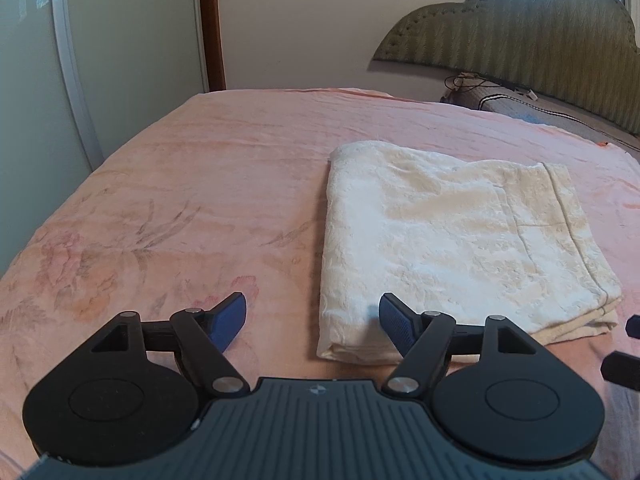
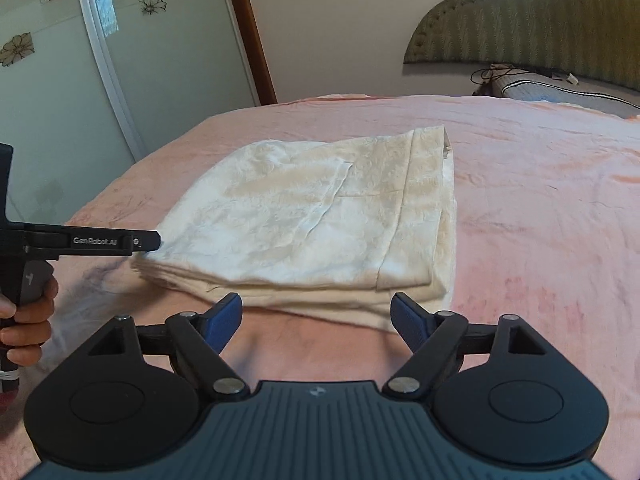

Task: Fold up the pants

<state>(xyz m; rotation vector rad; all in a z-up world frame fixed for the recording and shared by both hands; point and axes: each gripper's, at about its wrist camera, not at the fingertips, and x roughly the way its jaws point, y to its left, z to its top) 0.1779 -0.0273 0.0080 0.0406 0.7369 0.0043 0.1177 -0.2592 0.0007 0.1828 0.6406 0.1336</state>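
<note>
Cream-white pants (image 1: 448, 240) lie folded into a flat rectangle of several layers on the pink bedspread (image 1: 200, 184). In the right wrist view the pants (image 2: 312, 216) sit straight ahead. My left gripper (image 1: 312, 320) is open and empty, hovering at the near left corner of the pants. My right gripper (image 2: 318, 320) is open and empty, just in front of the near folded edge. The left gripper's body (image 2: 92, 242) shows at the left of the right wrist view, held by a hand (image 2: 28, 320).
A padded green headboard (image 1: 520, 36) and a grey pillow (image 1: 552, 108) are at the far right. A glass sliding door (image 2: 100, 60) and a brown door frame (image 2: 248, 32) stand beyond the bed's left edge. Cables (image 2: 492, 74) lie near the pillow.
</note>
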